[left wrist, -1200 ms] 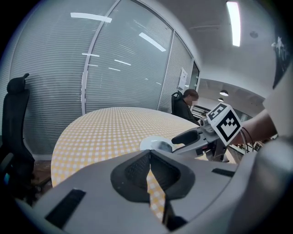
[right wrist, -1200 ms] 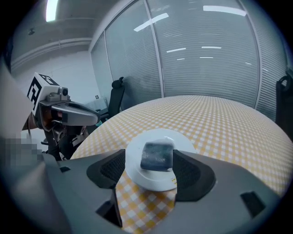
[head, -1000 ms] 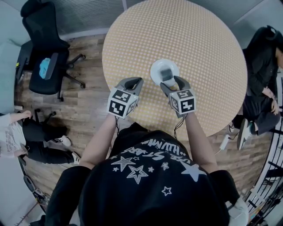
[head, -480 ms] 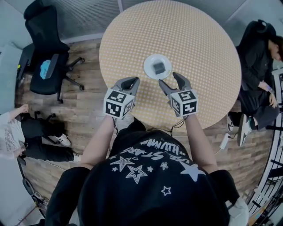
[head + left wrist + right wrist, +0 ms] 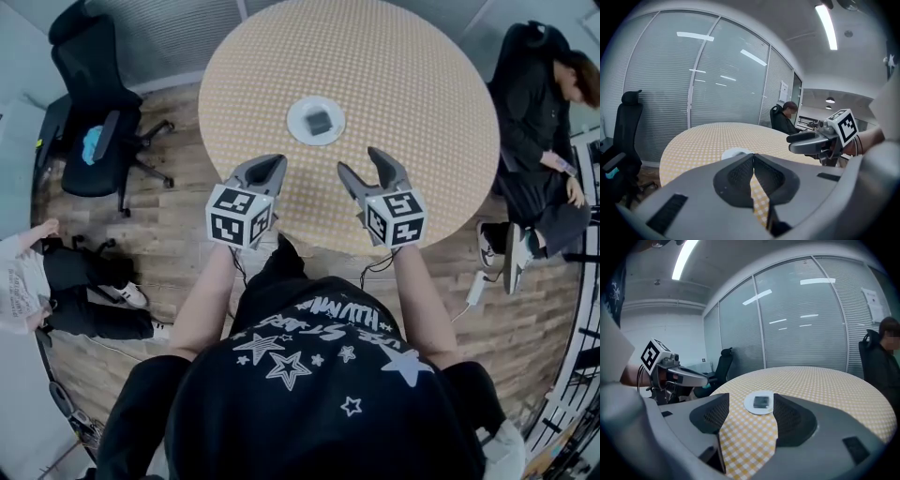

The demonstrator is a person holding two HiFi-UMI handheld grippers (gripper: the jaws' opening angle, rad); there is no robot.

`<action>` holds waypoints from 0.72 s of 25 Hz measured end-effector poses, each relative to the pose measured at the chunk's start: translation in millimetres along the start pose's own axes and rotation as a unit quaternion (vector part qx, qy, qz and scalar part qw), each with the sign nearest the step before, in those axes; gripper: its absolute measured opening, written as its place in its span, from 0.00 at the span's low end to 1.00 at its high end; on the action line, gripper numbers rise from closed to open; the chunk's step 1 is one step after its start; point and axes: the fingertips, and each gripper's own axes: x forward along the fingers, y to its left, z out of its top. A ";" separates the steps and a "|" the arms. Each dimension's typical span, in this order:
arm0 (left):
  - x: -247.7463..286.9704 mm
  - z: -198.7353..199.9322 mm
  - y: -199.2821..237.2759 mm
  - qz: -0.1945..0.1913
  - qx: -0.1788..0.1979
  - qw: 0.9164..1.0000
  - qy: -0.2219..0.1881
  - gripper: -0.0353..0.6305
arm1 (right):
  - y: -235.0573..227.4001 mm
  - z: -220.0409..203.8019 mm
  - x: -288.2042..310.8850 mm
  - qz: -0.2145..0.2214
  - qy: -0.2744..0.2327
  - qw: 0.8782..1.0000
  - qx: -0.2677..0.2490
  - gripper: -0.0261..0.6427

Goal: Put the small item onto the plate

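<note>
The small dark item (image 5: 319, 120) lies on the white plate (image 5: 297, 127) in the middle of the worktop (image 5: 403, 75). Nearer the person, the fingers of the left gripper (image 5: 266, 171) are pressed together. Those of the right gripper (image 5: 361, 165) stand apart, holding nothing.

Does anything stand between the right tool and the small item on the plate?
Nothing visible does. The right tool is open and faces the small item, which lies on the plate; only bare checked table lies between them.
</note>
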 end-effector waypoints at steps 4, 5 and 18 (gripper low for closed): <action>-13.8 1.2 -24.7 0.005 -0.003 1.000 -0.013 0.07 | 4.9 -12.7 -31.0 0.009 -0.004 1.000 0.014 0.49; -18.4 0.6 -32.0 0.005 -0.006 1.000 -0.016 0.06 | 6.8 -16.4 -38.2 0.012 -0.005 1.000 0.018 0.49; -72.3 -17.3 -103.7 0.032 -0.025 0.999 -0.034 0.06 | 30.4 -57.8 -118.7 0.050 -0.001 0.998 0.038 0.49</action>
